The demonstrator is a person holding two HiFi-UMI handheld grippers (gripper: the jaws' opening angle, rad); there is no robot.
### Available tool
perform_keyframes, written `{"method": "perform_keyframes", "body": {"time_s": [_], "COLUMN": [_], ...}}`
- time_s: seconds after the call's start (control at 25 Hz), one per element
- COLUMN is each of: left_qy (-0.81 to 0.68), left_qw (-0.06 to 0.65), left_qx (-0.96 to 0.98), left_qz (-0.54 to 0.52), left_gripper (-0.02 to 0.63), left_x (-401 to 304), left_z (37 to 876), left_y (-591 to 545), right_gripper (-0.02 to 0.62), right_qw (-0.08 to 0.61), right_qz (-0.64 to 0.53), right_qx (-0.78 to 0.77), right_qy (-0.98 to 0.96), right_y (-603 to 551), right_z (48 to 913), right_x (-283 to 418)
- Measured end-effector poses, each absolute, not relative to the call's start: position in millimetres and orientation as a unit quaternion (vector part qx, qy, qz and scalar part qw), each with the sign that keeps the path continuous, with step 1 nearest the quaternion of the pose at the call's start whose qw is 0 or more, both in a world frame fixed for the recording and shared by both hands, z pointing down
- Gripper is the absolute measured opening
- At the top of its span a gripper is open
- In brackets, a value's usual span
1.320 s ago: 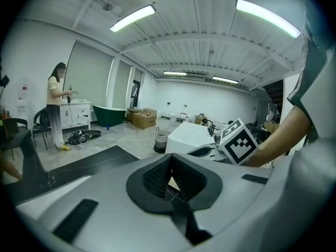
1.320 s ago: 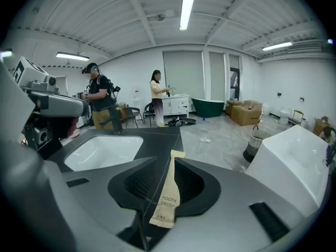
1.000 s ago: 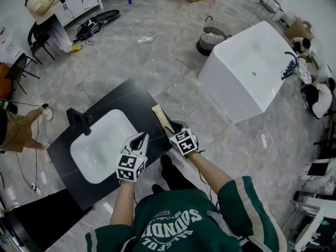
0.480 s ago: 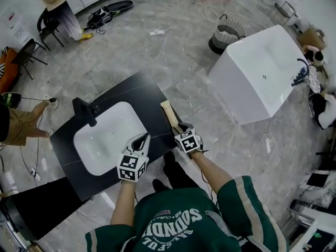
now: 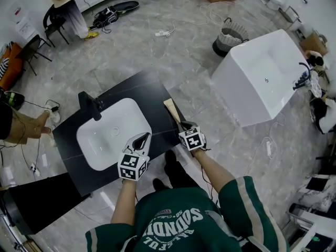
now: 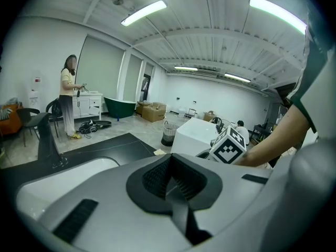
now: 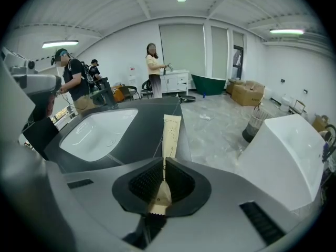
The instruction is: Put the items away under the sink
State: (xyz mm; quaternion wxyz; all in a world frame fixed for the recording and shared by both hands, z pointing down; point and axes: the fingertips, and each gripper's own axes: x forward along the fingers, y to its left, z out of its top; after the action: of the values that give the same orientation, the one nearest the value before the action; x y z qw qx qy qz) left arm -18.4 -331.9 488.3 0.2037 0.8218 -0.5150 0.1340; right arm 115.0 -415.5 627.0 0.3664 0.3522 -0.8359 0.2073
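Grey marble-look floor (image 5: 173, 41) was seen all round a black stone-look vanity countertop (image 5: 152, 88). At the countertop's left, a black metal faucet (image 5: 90, 105) was mounted beside a white rectangular inset basin (image 5: 113, 133). Just right of the basin's near corner, the left gripper (image 5: 140, 139) was held over the countertop. Its jaws were pressed together and nothing was gripped between them.

Further right, a long flat cream paper-like packet (image 5: 172, 109) was laid along the countertop's right edge, with its far end pointed away from the person. Its near end was taken by the right gripper (image 5: 185, 126). The jaws had just been closing, and in the right gripper view the packet's tail was seen squeezed between the pads. Whether the packet had been lifted clear of the countertop could not be told. Well apart to the right, a large white glossy tub-like block (image 5: 262, 72) was stood on the floor.

The packet was judged light, thin and soft, so little force would be needed. Held only by its tail, it would be expected to droop and swing. A smooth wrapper might also slip through the pads. A hold on the flat sealed end was judged safest, since the filled middle could be crushed or burst by a hard squeeze.
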Motion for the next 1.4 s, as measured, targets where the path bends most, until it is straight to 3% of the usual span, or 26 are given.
{"method": "perform_keyframes", "body": {"time_s": [0.84, 1.4], "left_qy": [-0.555, -0.599], "left_qw": [0.165, 0.195], "left_qx": [0.809, 0.771], "left_qz": [0.102, 0.093], "left_gripper": [0.011, 0.011], "left_x": [-71.3, -71.9], "left_z": [434.9, 457.1], "left_y": [-165.1, -61.1], "right_gripper": [0.048, 0.048], "right_qw": [0.334, 0.357], "right_qz": [0.167, 0.145], "right_qx": [0.332, 0.245], "right_qy": [-0.866, -0.89], "right_y": [-253.9, -113.6], "right_z": [568.4, 581.7], "right_x": [69.3, 61.2]}}
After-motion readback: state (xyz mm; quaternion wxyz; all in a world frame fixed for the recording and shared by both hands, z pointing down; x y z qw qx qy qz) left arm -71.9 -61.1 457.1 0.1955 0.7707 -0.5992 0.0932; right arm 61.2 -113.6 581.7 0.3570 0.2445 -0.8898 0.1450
